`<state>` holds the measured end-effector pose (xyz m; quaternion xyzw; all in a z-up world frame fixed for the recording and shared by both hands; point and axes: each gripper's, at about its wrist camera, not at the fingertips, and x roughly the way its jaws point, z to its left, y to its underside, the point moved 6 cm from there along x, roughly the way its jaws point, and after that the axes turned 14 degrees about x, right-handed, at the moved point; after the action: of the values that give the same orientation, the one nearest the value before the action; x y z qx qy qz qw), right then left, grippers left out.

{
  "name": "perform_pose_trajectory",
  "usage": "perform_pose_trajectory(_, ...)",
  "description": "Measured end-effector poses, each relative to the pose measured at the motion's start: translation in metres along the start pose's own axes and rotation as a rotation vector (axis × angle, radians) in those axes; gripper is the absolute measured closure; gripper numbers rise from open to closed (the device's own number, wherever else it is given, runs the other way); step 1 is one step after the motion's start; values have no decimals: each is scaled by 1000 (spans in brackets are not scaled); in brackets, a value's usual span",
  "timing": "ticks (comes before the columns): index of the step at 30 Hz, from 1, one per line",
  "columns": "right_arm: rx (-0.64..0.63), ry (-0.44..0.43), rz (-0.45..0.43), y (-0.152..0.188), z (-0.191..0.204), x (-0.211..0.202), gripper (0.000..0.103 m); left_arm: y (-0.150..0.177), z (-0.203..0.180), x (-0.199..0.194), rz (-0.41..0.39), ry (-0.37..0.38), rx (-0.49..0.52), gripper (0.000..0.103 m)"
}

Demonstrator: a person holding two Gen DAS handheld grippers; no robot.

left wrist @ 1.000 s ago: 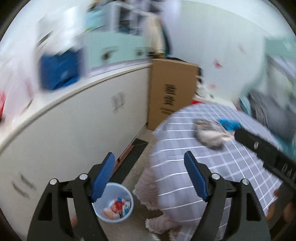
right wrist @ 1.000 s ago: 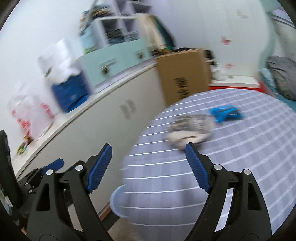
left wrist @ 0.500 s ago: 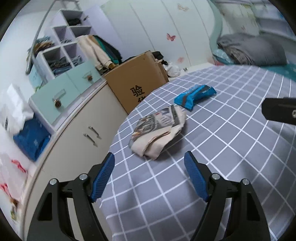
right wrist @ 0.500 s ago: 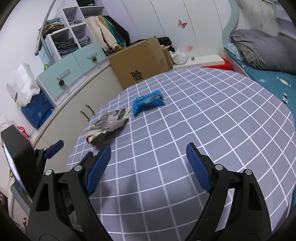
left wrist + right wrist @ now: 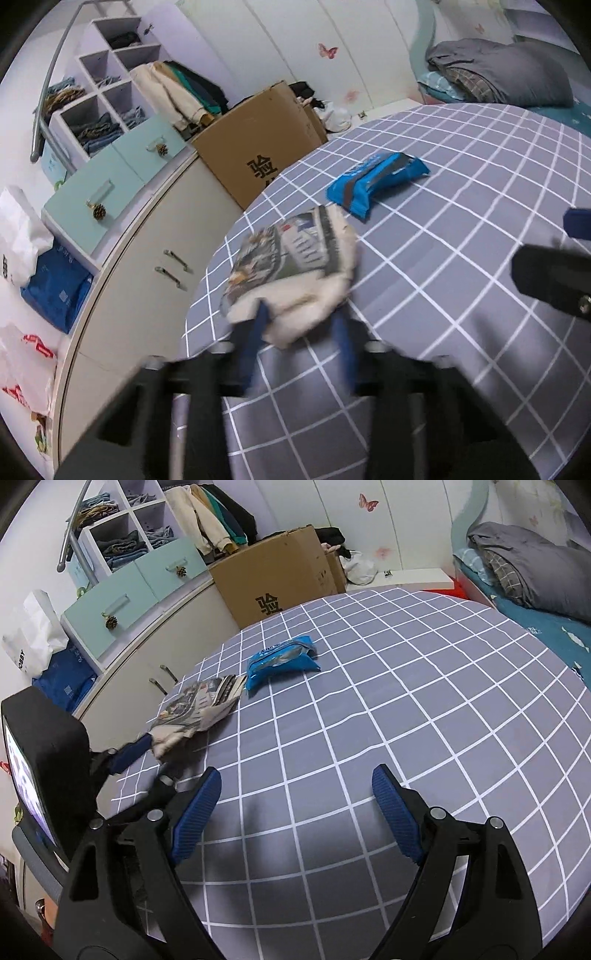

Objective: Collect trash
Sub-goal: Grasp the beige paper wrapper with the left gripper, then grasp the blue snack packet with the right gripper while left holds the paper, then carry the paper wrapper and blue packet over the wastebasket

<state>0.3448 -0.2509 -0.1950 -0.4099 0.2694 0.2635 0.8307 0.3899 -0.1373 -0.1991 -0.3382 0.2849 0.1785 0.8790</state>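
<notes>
- Step: left gripper (image 5: 299,328) going for the crumpled paper wad (image 5: 295,266), mid-frame near the table's (image 5: 461,206) left edge.
- Fingers straddle the wad's near end; motion-blurred, so can't tell whether they've gripped it.
- Next, likely: clamp, lift, then the blue wrapper (image 5: 282,659).
- Right gripper (image 5: 295,812) hovers low, fingers wide apart, empty.

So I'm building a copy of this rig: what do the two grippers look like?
Both match. The right gripper has black angular plastic arms with silver pivot screws, ending in fingers faced with ribbed blue pads. The left gripper, motion-blurred, shows the same black and blue; its back carries a boxy black housing with a lit screen. No cables visible.
</notes>
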Motion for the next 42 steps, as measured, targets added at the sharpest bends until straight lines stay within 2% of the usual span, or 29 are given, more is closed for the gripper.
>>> perform_pose_trajectory(4, -12, 2, 7, 0, 2, 2, 21, 5, 20, -4, -24, 18, -105, 91)
perform_pose_trajectory(8, -26, 2, 16, -1, 10, 4, 21, 16, 43, -11, -56, 53, -231, 99)
perform_pose_trajectory(12, -52, 5, 12, -8, 20, 4, 20, 28, 64, -12, -83, 132, -357, 101)
perform_pose_trajectory(21, -21, 6, -31, -38, 28, 20, 20, 48, 93, -2, -129, 261, -529, 102)
perform_pose_trajectory(27, -10, 28, -39, -59, 32, 50, 20, 56, 119, 8, -145, 228, -645, 102)
perform_pose_trajectory(33, -91, 76, -78, -73, 59, 76, 20, 54, 136, 14, -169, 190, -704, 102)
perform_pose_trajectory(38, -146, 124, -56, -85, 72, 108, 18, 55, 139, 18, -170, 193, -719, 102)
perform_pose_trajectory(42, -214, 175, 29, -79, 72, 137, 18, 56, 140, 20, -162, 191, -713, 102)
